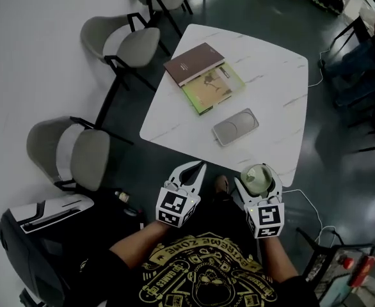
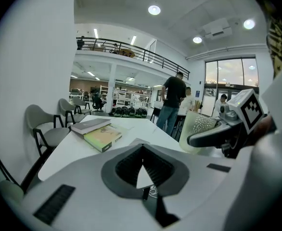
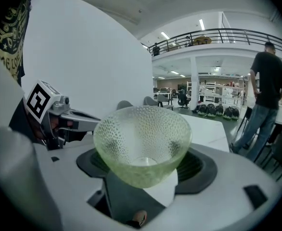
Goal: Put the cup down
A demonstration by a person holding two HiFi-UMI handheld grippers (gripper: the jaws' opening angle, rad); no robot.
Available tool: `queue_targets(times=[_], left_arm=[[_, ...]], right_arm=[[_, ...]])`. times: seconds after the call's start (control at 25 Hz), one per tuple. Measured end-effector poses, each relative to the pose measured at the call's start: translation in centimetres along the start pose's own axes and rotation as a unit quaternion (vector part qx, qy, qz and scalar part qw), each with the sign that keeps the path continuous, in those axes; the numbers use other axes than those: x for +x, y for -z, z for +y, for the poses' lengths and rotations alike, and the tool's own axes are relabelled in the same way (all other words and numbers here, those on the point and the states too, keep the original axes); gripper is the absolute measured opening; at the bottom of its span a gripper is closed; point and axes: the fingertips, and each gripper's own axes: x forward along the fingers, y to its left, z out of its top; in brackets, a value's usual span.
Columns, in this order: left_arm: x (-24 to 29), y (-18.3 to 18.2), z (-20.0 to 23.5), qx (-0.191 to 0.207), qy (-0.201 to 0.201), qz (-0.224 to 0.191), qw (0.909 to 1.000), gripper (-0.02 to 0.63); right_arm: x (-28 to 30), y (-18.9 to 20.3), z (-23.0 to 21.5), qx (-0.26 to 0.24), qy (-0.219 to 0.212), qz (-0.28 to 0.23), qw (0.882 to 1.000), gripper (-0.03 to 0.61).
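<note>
Right jaws (image 3: 143, 166): set wide, one pad against each side of the cup (image 3: 142, 143), clamped on its lower half. The cup is pale green glass with a dimpled wall, flaring upward to a broad mouth, and it sits upright in my grip. Below its base I see a white strip of desk (image 1: 271, 75) and dark floor beside it. From the head view, the cup hangs at the desk's near edge, close to my right-hand corner. Whether its base touches the top, I cannot tell.

Left jaws (image 2: 142, 150): tips drawn together, with only a small triangular gap behind them and nothing in it. That gripper hovers just left of the right one, off the near edge and pointing toward the desk.

On the desk, well apart from the cup:
- a brown book (image 1: 194, 62) toward the far left side
- a green book (image 1: 214, 88) under it, partly covered and jutting out toward me
- a flat grey rounded slab (image 1: 236, 126) lying between the books and the cup

Grey chairs (image 1: 120, 47) stand along the desk's left side. People stand in the background past the far end.
</note>
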Motion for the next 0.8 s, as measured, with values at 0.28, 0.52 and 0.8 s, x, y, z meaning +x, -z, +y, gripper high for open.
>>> queue_targets(times=[0.28, 0.52, 0.8], left_arm=[[2.4, -0.7, 2.4, -0.012, -0.047, 0.001, 0.9988, 0.006], [3.5, -1.6, 4.4, -0.013, -0.086, 0.002, 0.9962, 0.006], [3.6, -1.6, 6.6, -0.021, -0.129, 0.011, 0.9913, 0.006]], right_arm=[[5.1, -2.0, -1.2, -0.032, -0.054, 0.0, 0.998, 0.377], [9.0, -2.1, -1.0, -0.053, -0.1, 0.012, 0.993, 0.376], [13.9, -0.8, -0.4, -0.081, -0.141, 0.036, 0.986, 0.377]])
